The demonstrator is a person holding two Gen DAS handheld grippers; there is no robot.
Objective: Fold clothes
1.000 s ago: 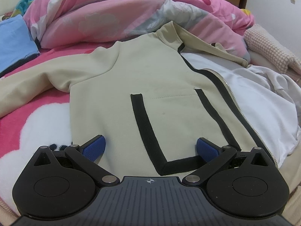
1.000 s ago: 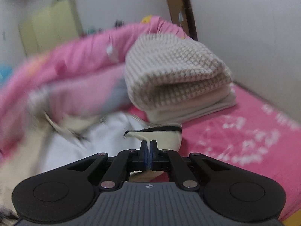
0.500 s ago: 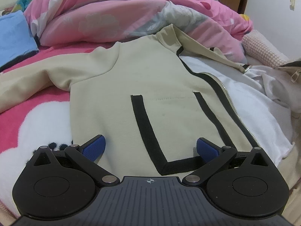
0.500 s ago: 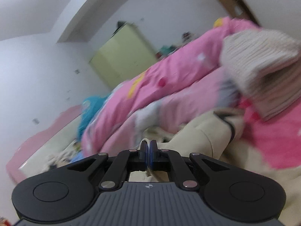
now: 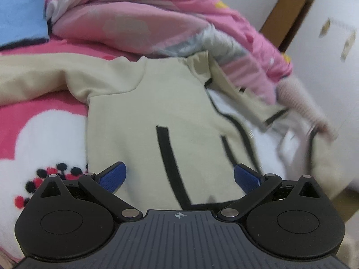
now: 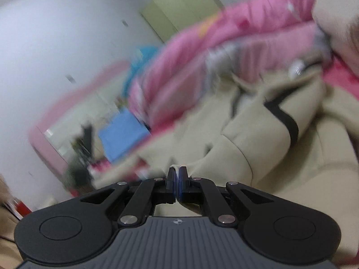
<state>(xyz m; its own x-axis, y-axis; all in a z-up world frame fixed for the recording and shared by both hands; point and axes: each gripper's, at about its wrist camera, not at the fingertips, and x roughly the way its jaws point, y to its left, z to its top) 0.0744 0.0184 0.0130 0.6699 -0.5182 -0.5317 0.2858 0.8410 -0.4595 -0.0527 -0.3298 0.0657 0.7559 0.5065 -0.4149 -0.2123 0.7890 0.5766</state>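
Now right tool (image 6: 177, 174) swung jacket (image 5: 157, 103) flap leftward.

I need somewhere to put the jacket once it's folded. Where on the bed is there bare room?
The bed sheet left of the jacket is bare, bordered by its sleeve above. The blue cloth and the quilt crowd the back; the jacket's open half and a knit blanket fill the right.

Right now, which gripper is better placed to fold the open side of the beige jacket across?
Right. The right gripper is shut on the beige jacket, with fabric pinched between its fingers. The left gripper is open above the hem, holding nothing.
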